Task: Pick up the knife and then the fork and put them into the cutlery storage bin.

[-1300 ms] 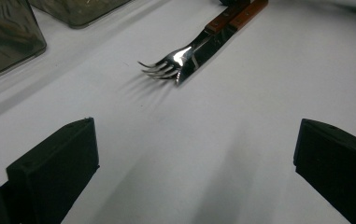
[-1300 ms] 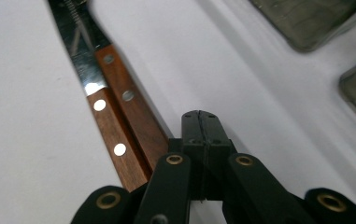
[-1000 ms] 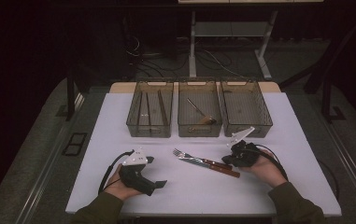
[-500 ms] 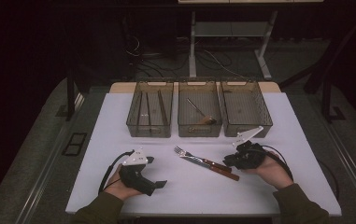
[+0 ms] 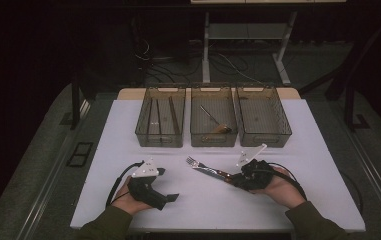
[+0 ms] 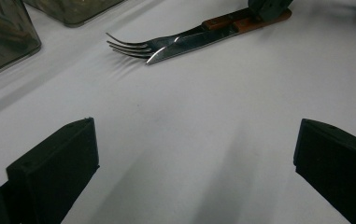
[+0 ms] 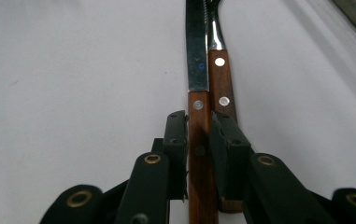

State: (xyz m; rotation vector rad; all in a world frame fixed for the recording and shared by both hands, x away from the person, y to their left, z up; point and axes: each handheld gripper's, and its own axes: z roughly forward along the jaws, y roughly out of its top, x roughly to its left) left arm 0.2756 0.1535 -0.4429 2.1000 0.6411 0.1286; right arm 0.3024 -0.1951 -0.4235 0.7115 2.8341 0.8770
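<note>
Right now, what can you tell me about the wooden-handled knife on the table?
The wooden-handled steel knife lies flat on the white table, its blade alongside a matching wooden-handled fork. Its reddish-brown handle shows pale rivets, and the blade looks shiny. The right gripper is shut on the handle, fingers pressing both sides.

The left claw (image 5: 170,198) lies low over the tabletop (image 5: 128,150) at the near left, held by the left hand (image 5: 128,200), whose forearm comes in from the bottom edge. It points to the right, its cable looping round behind the hand. In the left gripper view its two black jaws stand wide apart with nothing between them. The right claw (image 5: 238,179) sits at the near right in the right hand (image 5: 278,187), pointing left. In the right gripper view its jaws are pressed in on both sides of a wooden knife handle (image 7: 200,154).
</note>
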